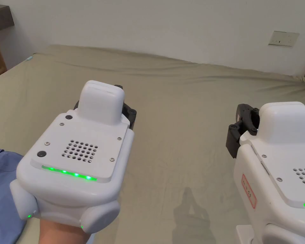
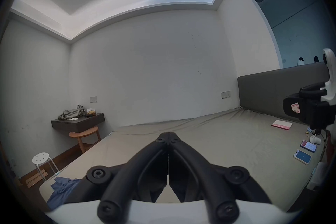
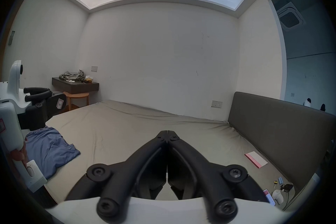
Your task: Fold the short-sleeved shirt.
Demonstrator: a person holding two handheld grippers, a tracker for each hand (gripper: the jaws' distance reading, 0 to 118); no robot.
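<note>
The short-sleeved shirt (image 3: 51,151), blue and rumpled, lay in a loose heap at the near left corner of the bed (image 1: 180,95), on the olive sheet. Both grippers were held up over the mattress, well clear of the cloth. The left gripper (image 2: 168,135) had its jaws pressed together on nothing, and the right gripper (image 3: 167,132) likewise had its tips meeting, with nothing between them. A pink-edged book (image 3: 256,159) lay near the headboard (image 3: 283,129).
</note>
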